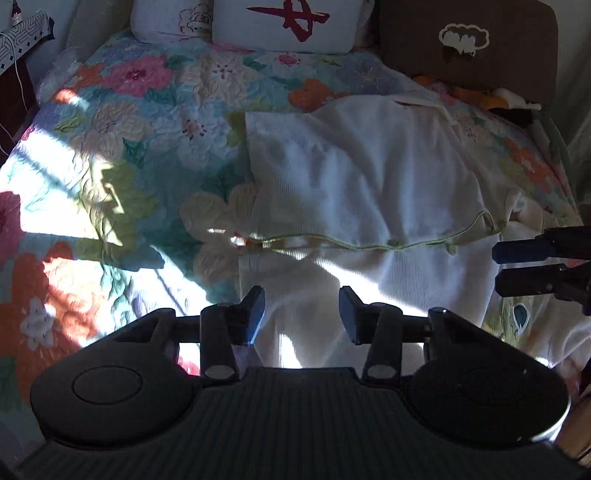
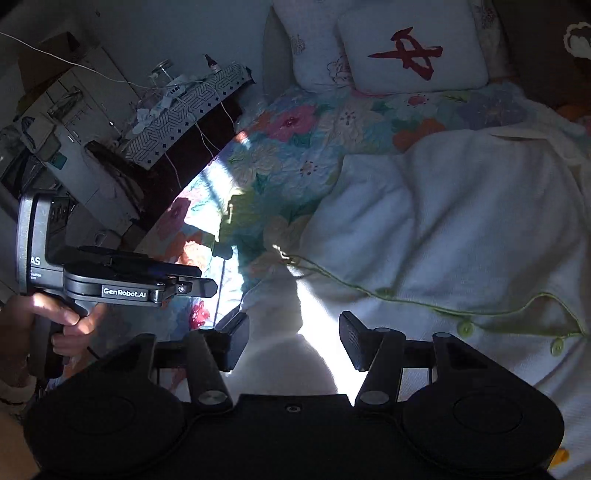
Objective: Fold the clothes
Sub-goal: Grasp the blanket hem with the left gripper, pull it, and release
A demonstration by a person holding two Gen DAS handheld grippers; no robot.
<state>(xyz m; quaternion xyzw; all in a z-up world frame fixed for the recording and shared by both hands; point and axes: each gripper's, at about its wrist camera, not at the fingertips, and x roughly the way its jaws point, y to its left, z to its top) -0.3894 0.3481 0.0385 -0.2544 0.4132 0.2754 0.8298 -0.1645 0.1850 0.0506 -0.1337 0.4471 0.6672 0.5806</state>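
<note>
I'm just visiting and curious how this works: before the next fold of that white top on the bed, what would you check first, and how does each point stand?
1. Left gripper open: ok, fingers apart, nothing between them.
2. Right gripper open: ok, fingers apart, empty.
3. White garment lying on the floral quilt: ok, though wrinkled.
4. Green-trimmed edge visible for grasping: ok.
5. Green buttons fastened: cannot tell.
6. Pillows away from the garment: ok.
</note>
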